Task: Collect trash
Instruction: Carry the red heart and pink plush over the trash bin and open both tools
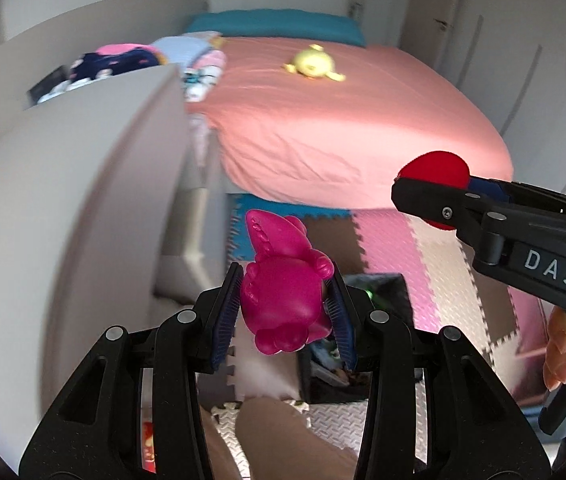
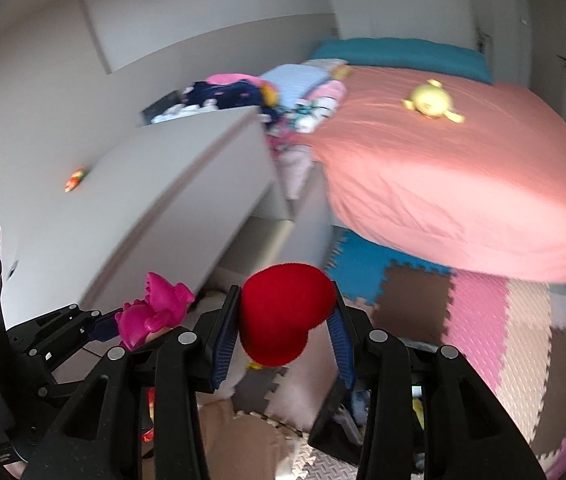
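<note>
1. The left gripper was clamped on a magenta plastic toy, its two blue pads pressing the toy's sides; the toy stood up out of the jaws, so most of its body was above the grip and only the lower part was squeezed.
2. The right gripper was clamped on a red plush piece; the soft fabric bulged between the pads, and I judged this hold to be the safer of the two.
3. Both things were in the air, well above the foam floor mat; a dark bin with mixed contents showed just under and behind the left gripper, and I took it for the collecting place, though this was only my judgement.
4. To do the step well, each gripper should come over the mouth of the bin before the jaws part; the hard toy could slip or turn between the pads, so the squeeze should be kept even on the way.
5. The two grippers were near each other; lowering one at a time would avoid a knock.
6. A yellow toy lay on the pink bed, apart from all this; it was possibly a later pick.
</note>
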